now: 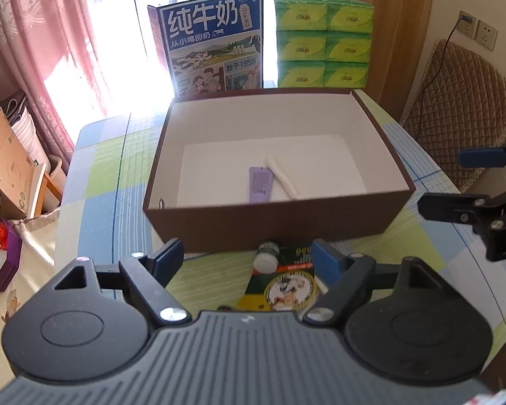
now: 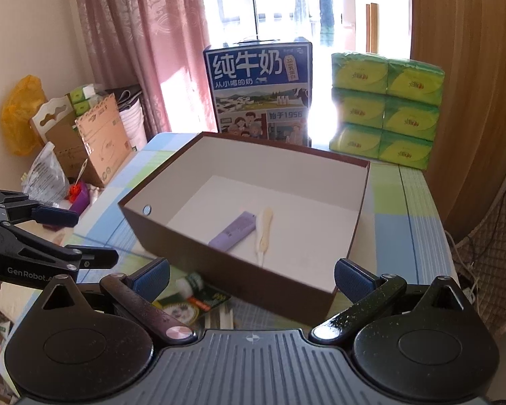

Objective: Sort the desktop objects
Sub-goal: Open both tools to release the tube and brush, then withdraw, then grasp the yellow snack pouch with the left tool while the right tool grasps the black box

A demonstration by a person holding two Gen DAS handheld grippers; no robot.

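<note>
Left gripper and right gripper both wide apart, empty, above table clutter before the brown box.

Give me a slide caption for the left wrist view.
Open left gripper above a small bottle and packet, before the brown box.

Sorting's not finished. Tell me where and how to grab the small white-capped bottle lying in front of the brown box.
Grip the small bottle across its body, just behind the white cap. It lies on its side against the brown box wall, cap toward the left gripper, whose jaws stand open. Come from above, fingers either side; the box blocks the far side.
</note>
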